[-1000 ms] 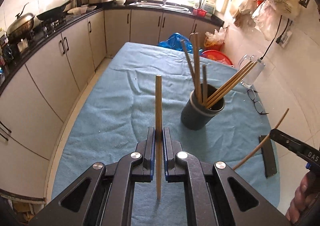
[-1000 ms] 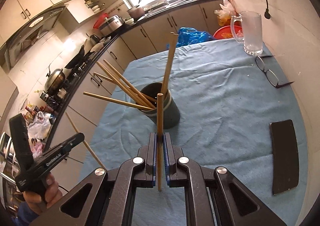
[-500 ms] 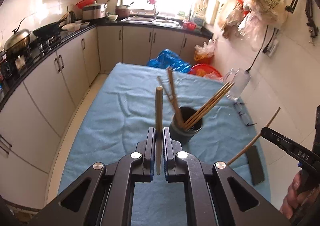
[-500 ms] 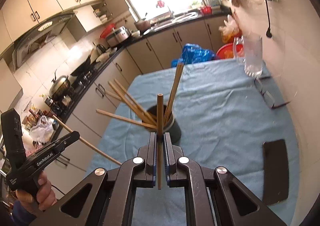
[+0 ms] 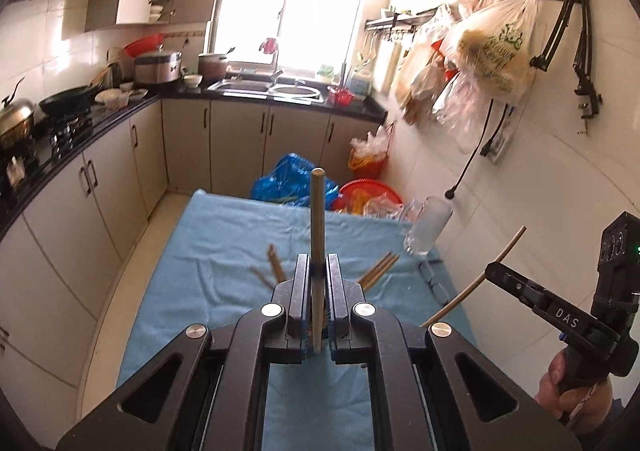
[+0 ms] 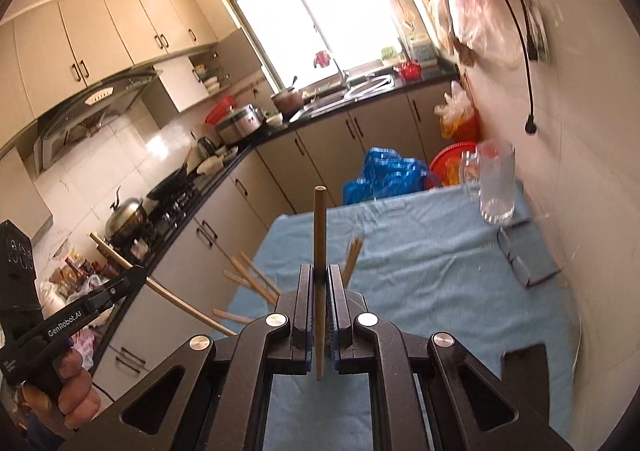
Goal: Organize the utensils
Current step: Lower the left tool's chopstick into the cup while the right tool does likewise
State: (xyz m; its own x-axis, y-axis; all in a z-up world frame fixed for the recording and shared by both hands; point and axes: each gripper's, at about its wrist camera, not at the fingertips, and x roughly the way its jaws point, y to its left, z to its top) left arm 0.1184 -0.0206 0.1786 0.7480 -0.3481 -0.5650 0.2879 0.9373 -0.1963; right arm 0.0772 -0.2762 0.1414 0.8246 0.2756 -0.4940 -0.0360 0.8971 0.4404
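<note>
Both views, hands raised above the bench (image 5: pixel 224 235) covered in a light-blue towel. The left gripper (image 5: pixel 319 271) has its jaws closed on a straight, pale wooden chopstick (image 5: pixel 318 235), held upright with its blunt end standing clear above the jaw tips and its lower end showing below them. The right gripper (image 6: pixel 320 275) grips a second wooden chopstick (image 6: pixel 320 251) in the same manner — jaws shut on the shaft, the stick upright.

Compared with a second ago, both hands have risen and tipped upward: the dark cylindrical holder that then stood in plain sight at the middle of the bench now lies hidden behind the jaws, and only the splayed tips of the wooden chopsticks (image 5: pixel 378 271) it contains show to either side of them. The grip on each stick is unchanged.

Each gripper also appears in the other's view, at the side — the right gripper (image 5: pixel 490 273) with its stick slanting across the jaws, the left gripper (image 6: pixel 138 276) likewise.

Judgement: the two sticks have been lifted well above the holder's rim, presumably so that they can be lowered into it tip-first. The crowded, fanned-out sticks leave little free opening, so a descending stick may strike them.
</note>
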